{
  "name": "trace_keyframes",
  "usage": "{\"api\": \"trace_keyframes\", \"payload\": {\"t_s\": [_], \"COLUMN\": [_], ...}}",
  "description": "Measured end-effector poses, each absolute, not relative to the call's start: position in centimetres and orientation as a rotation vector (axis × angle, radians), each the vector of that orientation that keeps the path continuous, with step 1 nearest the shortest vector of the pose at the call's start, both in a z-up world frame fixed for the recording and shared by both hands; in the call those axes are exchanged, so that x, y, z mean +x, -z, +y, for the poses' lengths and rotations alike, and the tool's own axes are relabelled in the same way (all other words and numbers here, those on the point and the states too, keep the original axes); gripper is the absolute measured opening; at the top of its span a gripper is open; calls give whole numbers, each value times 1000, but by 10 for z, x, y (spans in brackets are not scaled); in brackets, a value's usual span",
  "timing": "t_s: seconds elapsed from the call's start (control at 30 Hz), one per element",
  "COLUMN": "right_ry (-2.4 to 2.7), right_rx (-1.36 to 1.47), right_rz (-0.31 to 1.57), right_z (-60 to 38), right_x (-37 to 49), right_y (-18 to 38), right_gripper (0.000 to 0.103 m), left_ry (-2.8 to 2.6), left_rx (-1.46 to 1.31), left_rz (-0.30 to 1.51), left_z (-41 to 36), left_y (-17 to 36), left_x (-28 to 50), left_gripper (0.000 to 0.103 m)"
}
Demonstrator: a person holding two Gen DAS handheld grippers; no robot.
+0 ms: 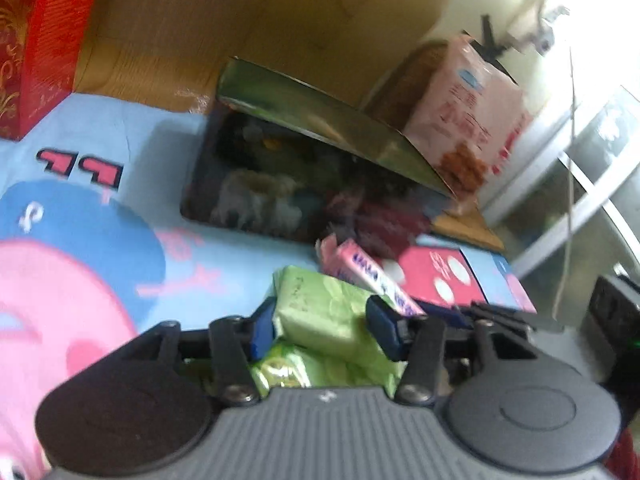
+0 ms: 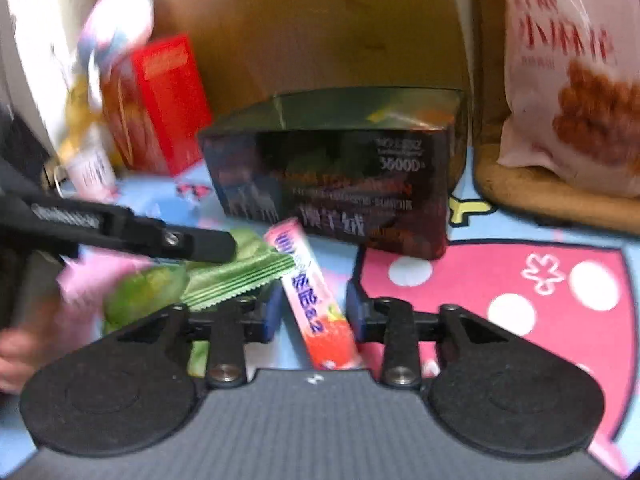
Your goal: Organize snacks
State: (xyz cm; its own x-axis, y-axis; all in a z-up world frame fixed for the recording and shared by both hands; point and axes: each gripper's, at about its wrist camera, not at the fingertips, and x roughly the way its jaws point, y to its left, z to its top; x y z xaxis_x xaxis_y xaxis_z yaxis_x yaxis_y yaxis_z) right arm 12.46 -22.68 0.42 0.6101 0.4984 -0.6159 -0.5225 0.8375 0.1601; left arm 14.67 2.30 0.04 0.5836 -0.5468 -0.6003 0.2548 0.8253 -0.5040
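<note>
So the left gripper (image 1: 324,326) had its jaws clamped on a green snack packet (image 1: 324,312), one blue pad pressed to each side of it, with a second crinkly green wrapper (image 1: 288,372) bunched up just underneath. Right beside it, the right gripper (image 2: 314,314) had a long pink candy stick (image 2: 316,296) lying between its jaws — a gap showed on both sides of the stick, so the pads weren't pressing on it. From the right wrist view the left gripper's black finger (image 2: 196,242) came in from the left, over the green packet's crimped edge (image 2: 236,276).

Both snacks sat low over a cartoon-print cloth (image 1: 100,240) in light blue and pink that covered the counter. Just behind them stood a dark box (image 2: 340,184) with its shiny lid (image 1: 320,120) tipped open — contents too blurry to make out. Off to the right a pink bag of fried snacks (image 2: 568,80) sat upright on a round woven mat (image 2: 540,196), and a red box (image 2: 168,104) stood to the left of the dark one against the wooden backboard (image 2: 320,28). Everything looked a bit smeared.
</note>
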Motion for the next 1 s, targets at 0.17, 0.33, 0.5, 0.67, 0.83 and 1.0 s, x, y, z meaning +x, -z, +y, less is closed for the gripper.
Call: {"api": "trace_keyframes", "payload": {"t_s": [0.17, 0.33, 0.5, 0.67, 0.83, 1.0], "right_ry": [-535, -489, -608, -904, -946, -850], "right_rx": [-28, -41, -32, -196, -436, -388], "right_rz": [656, 569, 462, 467, 455, 429], "right_z": [-253, -271, -271, -229, -193, -210], "right_x": [98, 87, 63, 26, 5, 3], "right_y": [-3, -15, -57, -59, -15, -15], "right_gripper": [27, 24, 24, 24, 26, 44], "left_ry": [519, 493, 573, 621, 551, 527], "left_rx": [-379, -353, -572, -585, -471, -482], "left_rz": [812, 785, 697, 674, 747, 764], "left_z": [14, 21, 59, 74, 70, 76], "left_y": [0, -22, -46, -41, -18, -6], "left_x": [107, 92, 81, 50, 28, 26], "left_gripper": [48, 59, 85, 77, 63, 59]}}
